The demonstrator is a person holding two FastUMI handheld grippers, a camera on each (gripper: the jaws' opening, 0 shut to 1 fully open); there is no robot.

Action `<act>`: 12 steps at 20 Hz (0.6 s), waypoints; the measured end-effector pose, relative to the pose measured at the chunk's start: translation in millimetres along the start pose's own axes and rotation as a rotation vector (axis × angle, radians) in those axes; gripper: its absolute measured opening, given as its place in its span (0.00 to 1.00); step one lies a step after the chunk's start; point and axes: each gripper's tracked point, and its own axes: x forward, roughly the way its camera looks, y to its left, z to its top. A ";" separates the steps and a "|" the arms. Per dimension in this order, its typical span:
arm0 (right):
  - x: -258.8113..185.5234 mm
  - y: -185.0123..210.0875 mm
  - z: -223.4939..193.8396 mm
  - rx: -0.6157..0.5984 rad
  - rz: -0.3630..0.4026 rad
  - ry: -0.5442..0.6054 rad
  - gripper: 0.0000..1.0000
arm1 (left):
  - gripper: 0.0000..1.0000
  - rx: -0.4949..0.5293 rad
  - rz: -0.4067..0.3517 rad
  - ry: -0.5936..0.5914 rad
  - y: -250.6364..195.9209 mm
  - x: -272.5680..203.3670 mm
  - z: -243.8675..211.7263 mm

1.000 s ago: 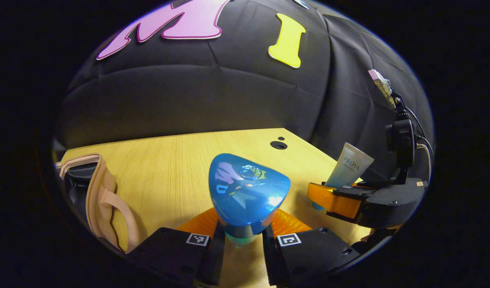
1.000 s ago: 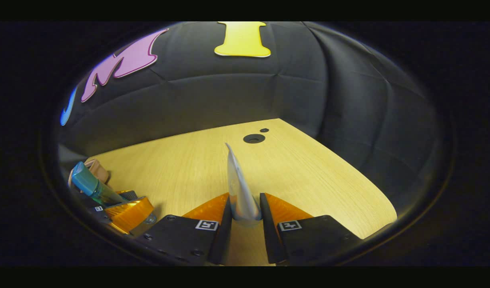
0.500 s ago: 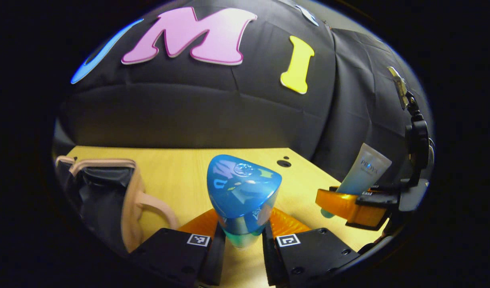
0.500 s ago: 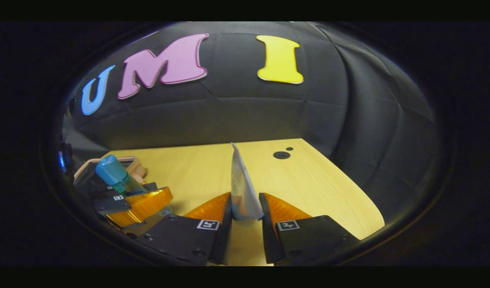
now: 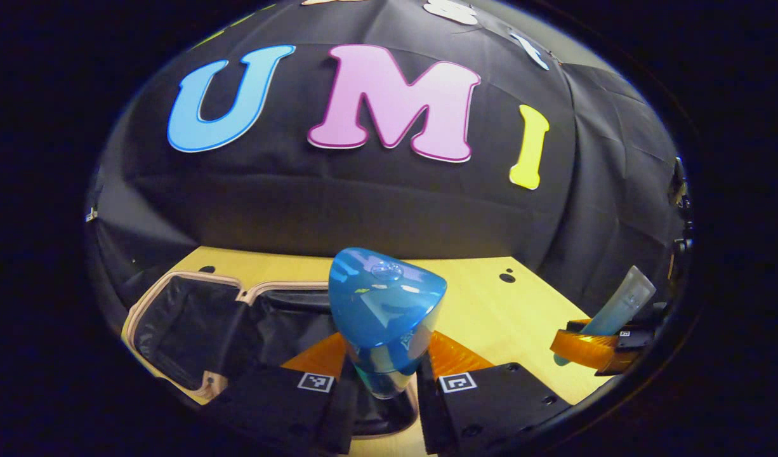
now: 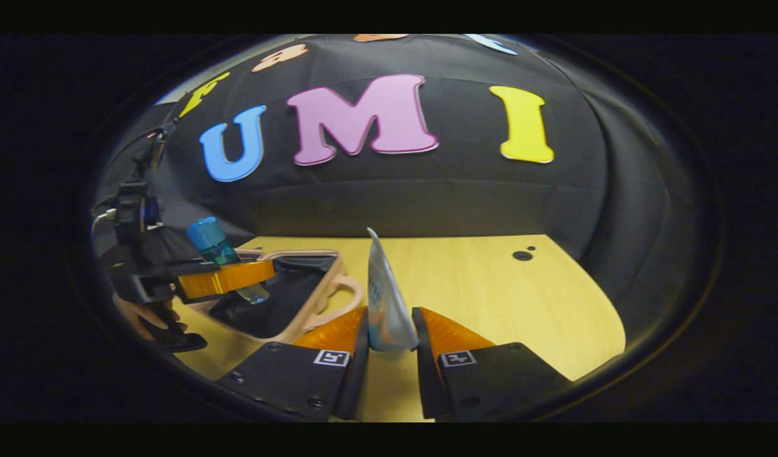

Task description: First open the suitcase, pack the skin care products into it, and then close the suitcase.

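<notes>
The open suitcase (image 5: 173, 320), pale pink rim and black lining, lies on the wooden table (image 5: 484, 298) below and left of my left gripper (image 5: 386, 355). That gripper is shut on a bottle with a blue cap (image 5: 386, 304), held upright over the suitcase's near edge. In the right gripper view, my right gripper (image 6: 389, 330) is shut on a pale tube (image 6: 382, 298), seen edge-on, just right of the suitcase (image 6: 300, 298). The left gripper (image 6: 227, 279) with the bottle (image 6: 221, 251) hangs above the suitcase's lining. The right gripper (image 5: 586, 349) with its tube (image 5: 620, 308) sits at the far right.
The table (image 6: 490, 298) runs bare to the right of the suitcase, with two small round holes (image 6: 522, 255) near its far corner. A hand (image 6: 141, 314) holds the left gripper. The black cloth wall stands close behind the table.
Both grippers have swung left with their loads. The suitcase now lies under the left gripper and beside the right one, and its black lining has come into view.
</notes>
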 end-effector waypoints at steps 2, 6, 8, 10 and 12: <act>0.6 32.3 6.0 0.002 0.057 0.005 0.37 | 0.46 -0.001 0.067 0.068 40.3 -5.1 -18.3; 12.4 96.9 35.5 -0.045 0.186 -0.039 0.36 | 0.42 0.018 0.115 0.183 83.6 9.8 -46.2; 21.1 120.6 48.3 -0.040 0.237 -0.056 0.36 | 0.46 0.012 0.125 0.245 92.1 21.9 -57.9; 31.9 133.6 61.1 -0.029 0.261 -0.067 0.37 | 0.50 0.013 0.116 0.300 91.6 28.4 -65.3; 40.1 139.1 70.1 -0.025 0.267 -0.079 0.36 | 0.46 0.016 0.111 0.368 94.7 33.0 -78.0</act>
